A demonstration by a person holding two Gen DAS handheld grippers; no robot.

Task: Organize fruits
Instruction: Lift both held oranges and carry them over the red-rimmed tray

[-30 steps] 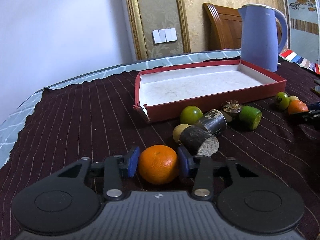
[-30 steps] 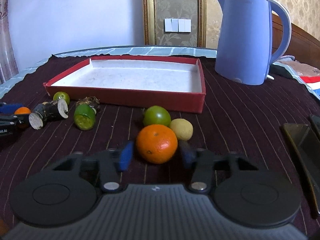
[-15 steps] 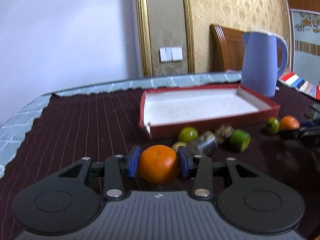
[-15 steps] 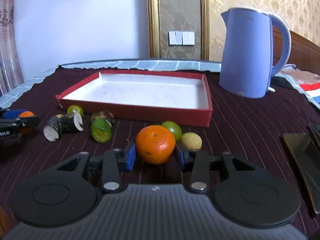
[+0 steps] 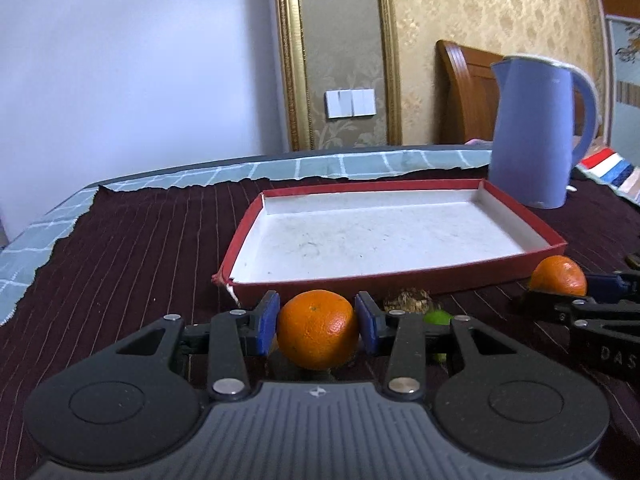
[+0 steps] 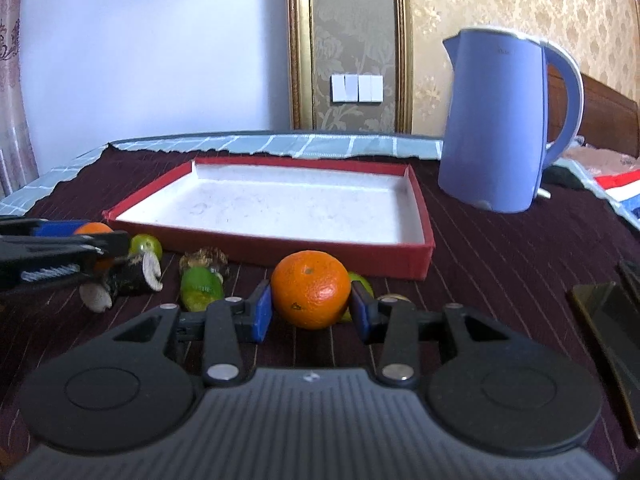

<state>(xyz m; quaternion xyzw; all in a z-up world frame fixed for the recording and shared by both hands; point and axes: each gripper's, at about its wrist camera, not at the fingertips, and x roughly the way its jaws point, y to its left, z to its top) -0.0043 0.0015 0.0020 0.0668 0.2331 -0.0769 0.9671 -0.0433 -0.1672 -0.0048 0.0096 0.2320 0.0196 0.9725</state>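
Observation:
My left gripper [image 5: 318, 320] is shut on an orange [image 5: 318, 328], held just off the dark cloth in front of the near left corner of the red tray [image 5: 400, 280]. The tray's white inside holds nothing. My right gripper [image 6: 311, 312] is shut on a second orange [image 6: 311, 294], close to the tray's near wall [image 6: 280, 246]. Each wrist view shows the other gripper at its edge, the right gripper [image 5: 560, 294] and the left gripper [image 6: 60, 240], with its orange.
Loose on the cloth before the tray lie green fruits [image 6: 146, 243] [image 6: 200, 288], dark cut stem pieces [image 6: 132, 276] and a pale fruit half hidden behind my right pad. A blue kettle [image 6: 500, 120] stands right of the tray. A dark flat object [image 6: 608, 320] lies far right.
My left gripper has risen with its orange and swung toward the tray, so the loose fruits dropped behind it. The right gripper has tipped up a little, orange still between its pads.

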